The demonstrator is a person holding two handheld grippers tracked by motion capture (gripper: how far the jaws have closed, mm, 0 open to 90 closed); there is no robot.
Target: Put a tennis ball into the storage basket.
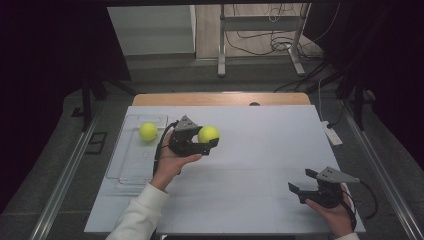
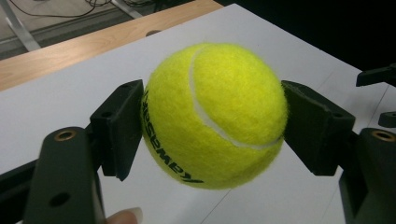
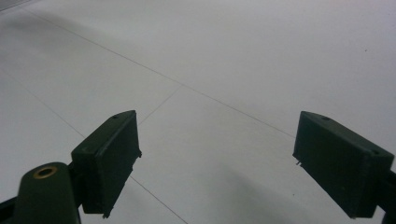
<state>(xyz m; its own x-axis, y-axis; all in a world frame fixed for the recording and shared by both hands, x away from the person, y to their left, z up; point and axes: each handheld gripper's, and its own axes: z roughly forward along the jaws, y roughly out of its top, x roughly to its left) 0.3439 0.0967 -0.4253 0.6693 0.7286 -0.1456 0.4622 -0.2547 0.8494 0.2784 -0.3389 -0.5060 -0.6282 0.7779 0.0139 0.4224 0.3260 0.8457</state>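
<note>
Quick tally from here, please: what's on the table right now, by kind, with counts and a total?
Tennis balls: 2, one in the tray, one clamped in the left gripper
Clear plastic tray: 1
Grippers: 2, the left, and the right gripper open over bare table
Total: 5

— What carries everything?
— A table [image 1: 250, 165] under a white sheet, wooden edge at the far side; a clear tray [image 1: 131, 165] lies at its left.
— In the tray?
— A tennis ball [image 1: 148, 131].
</note>
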